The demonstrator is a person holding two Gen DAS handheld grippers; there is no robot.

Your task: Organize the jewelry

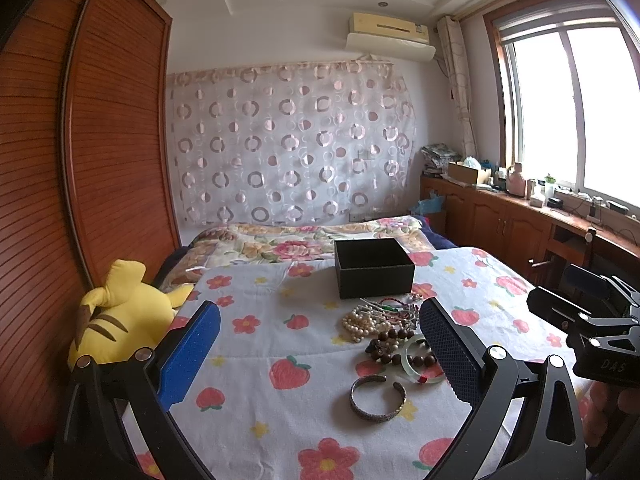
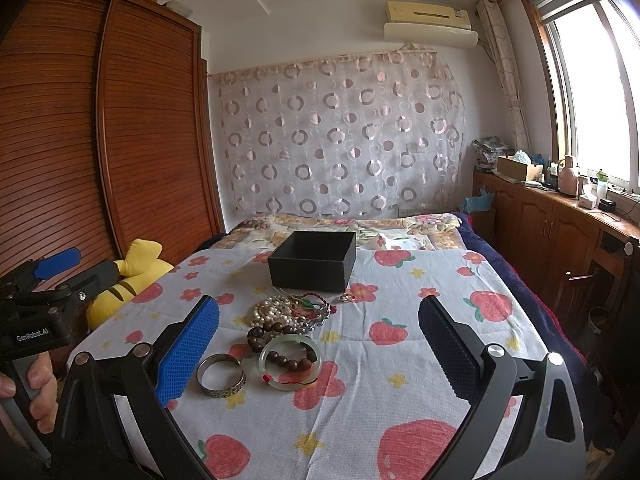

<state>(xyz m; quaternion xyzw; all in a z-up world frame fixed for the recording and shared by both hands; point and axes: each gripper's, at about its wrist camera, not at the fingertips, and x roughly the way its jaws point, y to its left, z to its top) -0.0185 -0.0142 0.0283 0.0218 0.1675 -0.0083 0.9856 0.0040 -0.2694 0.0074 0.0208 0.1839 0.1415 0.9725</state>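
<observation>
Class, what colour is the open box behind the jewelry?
The box is black, clearest in the right wrist view.

Left wrist view: low over the bed, facing the curtained wall, jewelry pile right of centre, close. Right wrist view: same height and heading, set further right, pile left of centre. Shared: black box, pile, wardrobe, window. Each view catches the other gripper at its edge.

A yellow plush toy lies beside the brown slatted wooden wardrobe; a circle-patterned sheer curtain hangs behind the strawberry-print bed sheet.
</observation>
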